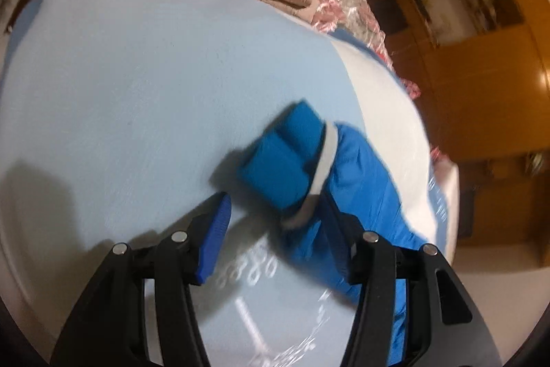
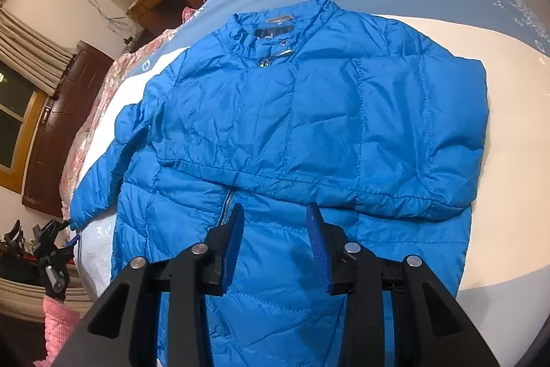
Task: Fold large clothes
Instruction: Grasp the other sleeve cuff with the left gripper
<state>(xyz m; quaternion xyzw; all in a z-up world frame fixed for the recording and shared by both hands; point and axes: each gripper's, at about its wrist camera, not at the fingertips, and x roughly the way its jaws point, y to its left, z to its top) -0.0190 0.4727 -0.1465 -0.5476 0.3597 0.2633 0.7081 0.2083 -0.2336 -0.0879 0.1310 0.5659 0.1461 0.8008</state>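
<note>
Over on the bed (image 2: 508,160), the blue puffer jacket (image 2: 309,126) lies flat (one sleeve folded across its chest), the right gripper (image 2: 275,243) hovering above it with jaws parted and empty, while the left gripper (image 1: 275,219) stands spread around the other sleeve's cuff (image 1: 292,157), not pinching.

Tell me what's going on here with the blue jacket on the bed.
A person holding a gripper in each hand is folding a blue puffer jacket spread on a bed. One sleeve already lies folded across the chest. The other sleeve is still stretched out to the side, and the left gripper is at its cuff, jaws apart. The right gripper hovers over the lower front, jaws open and empty.
</note>
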